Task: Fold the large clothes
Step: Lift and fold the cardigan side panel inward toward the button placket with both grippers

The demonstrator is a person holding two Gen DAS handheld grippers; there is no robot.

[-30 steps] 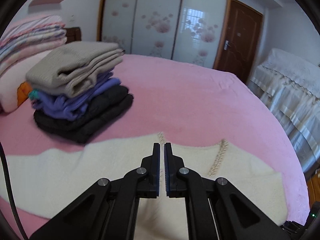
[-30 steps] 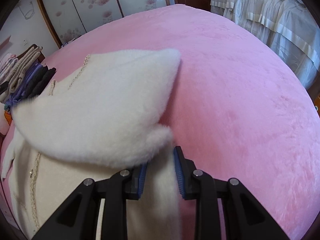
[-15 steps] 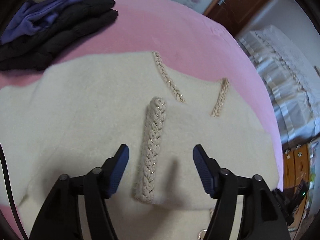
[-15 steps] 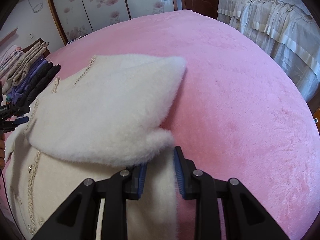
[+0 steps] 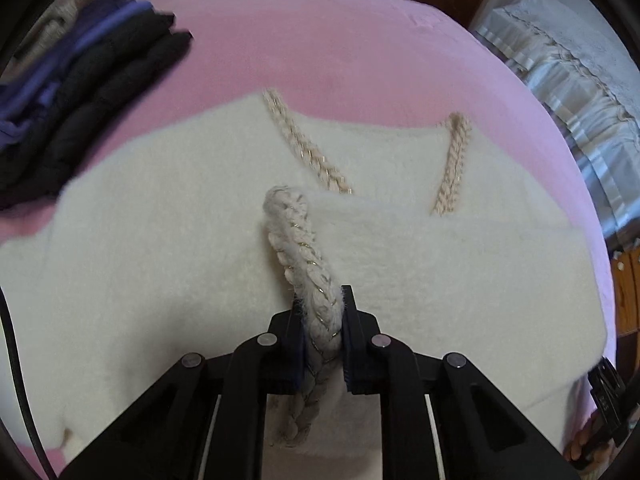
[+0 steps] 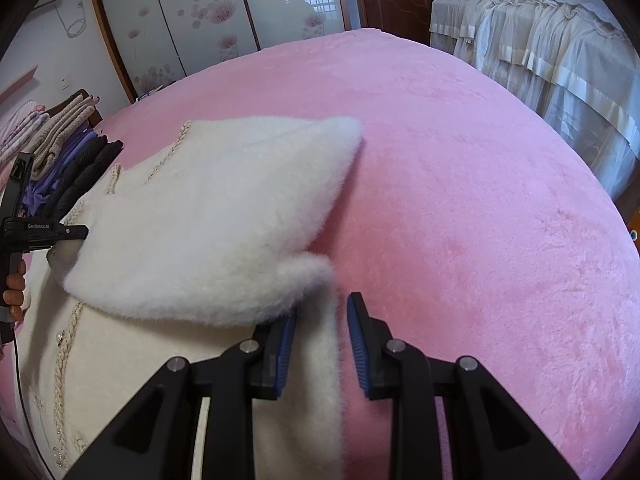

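Observation:
A large cream fluffy cardigan (image 5: 152,264) with braided trim lies spread on the pink bed (image 5: 320,48). My left gripper (image 5: 322,312) is shut on the braided cuff (image 5: 298,240) of a sleeve folded across the body. In the right wrist view the folded sleeve (image 6: 216,220) lies over the cardigan, and the left gripper (image 6: 76,232) shows at its far left end. My right gripper (image 6: 322,320) is open, its jaws astride the cardigan's side edge (image 6: 320,380) just below the sleeve.
A stack of folded clothes (image 5: 84,92), black, purple and beige, sits at the bed's far left; it also shows in the right wrist view (image 6: 68,152). A second bed with a pale frilled cover (image 6: 540,40) stands to the right. Wardrobe doors (image 6: 224,20) lie beyond.
The left gripper opened, dropped down over the braided cuff and has shut on it. The right gripper has stayed open at the cardigan's edge, its view shifting only slightly.

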